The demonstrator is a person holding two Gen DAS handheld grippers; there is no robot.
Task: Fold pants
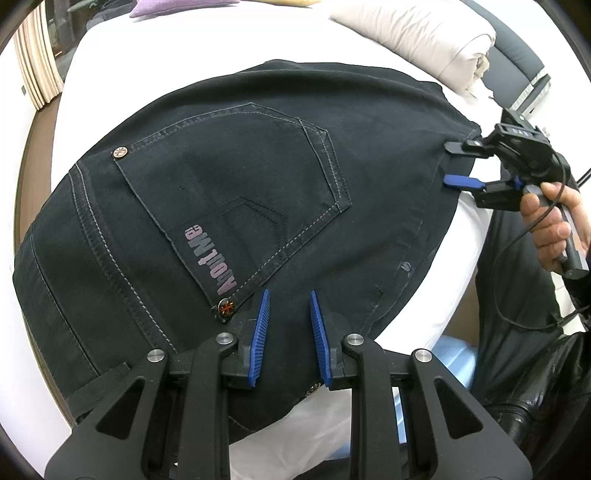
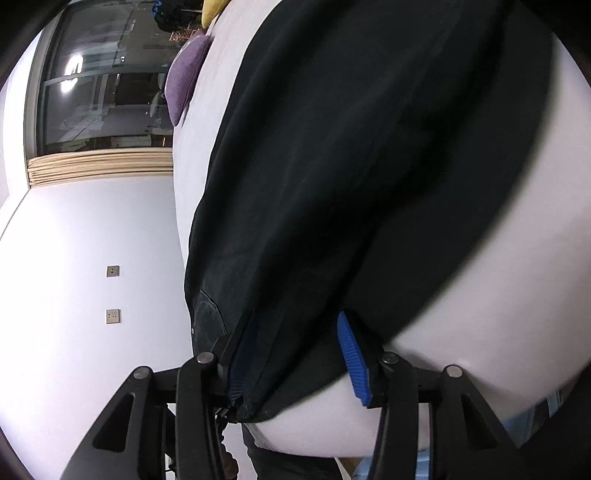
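Dark navy jeans (image 1: 229,206) lie flat on a white bed (image 1: 461,236), back pocket with a logo facing up. My left gripper (image 1: 288,295) is open, its blue pads just above the waist area beside the pocket rivet. My right gripper (image 1: 451,164) is open at the jeans' right edge, one finger over the fabric and one at its edge. In the right wrist view the right gripper (image 2: 291,332) straddles the jeans' (image 2: 351,166) edge, with the fabric between its open fingers; the left finger is partly hidden by cloth.
A rolled beige duvet (image 1: 417,40) lies at the bed's far right. A purple cushion (image 1: 162,7) sits at the far edge and also shows in the right wrist view (image 2: 184,81). A window (image 2: 99,92) and white wall stand beyond. A person's hand (image 1: 550,225) holds the right gripper.
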